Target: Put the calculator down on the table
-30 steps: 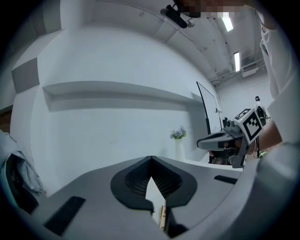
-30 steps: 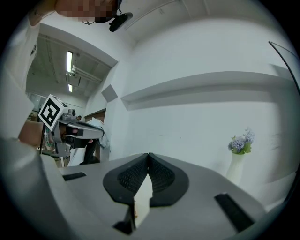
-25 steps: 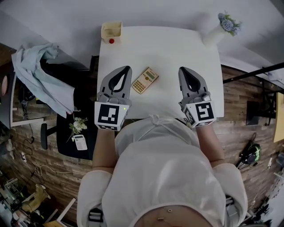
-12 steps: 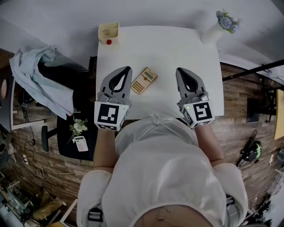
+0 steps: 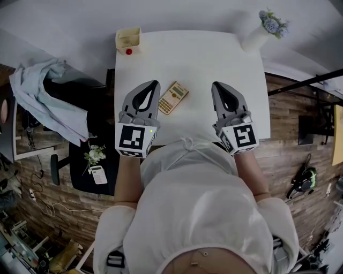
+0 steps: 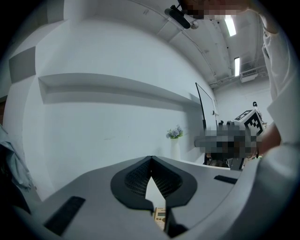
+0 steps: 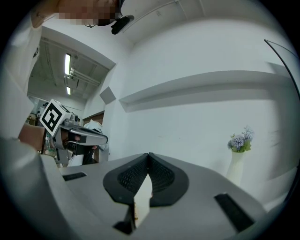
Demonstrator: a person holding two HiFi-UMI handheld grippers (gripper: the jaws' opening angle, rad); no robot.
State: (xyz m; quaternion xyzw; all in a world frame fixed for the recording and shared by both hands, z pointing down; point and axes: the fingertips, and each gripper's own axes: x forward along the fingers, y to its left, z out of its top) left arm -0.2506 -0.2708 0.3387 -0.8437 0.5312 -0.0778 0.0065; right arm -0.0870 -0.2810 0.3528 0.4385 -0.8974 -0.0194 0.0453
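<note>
On table (image 5: 214,59), calculator (image 5: 173,97) just beside left gripper (image 5: 155,83)

It looks like a lab or workshop with one small desk corner set up in it. A plain white table (image 5: 203,59) stands against a bare white wall (image 5: 177,13), with a vase of flowers (image 5: 257,36) and a cream desk holder (image 5: 129,38) at its far corners (the tidy part). Around it the wood-plank floor (image 5: 284,112) carries loose cables (image 5: 51,206), heaped gear (image 5: 32,251) and a green-and-black tool (image 5: 304,182). A pale cloth (image 5: 48,99) lies draped at the left, and strip lights (image 6: 230,26) glow overhead.
</note>
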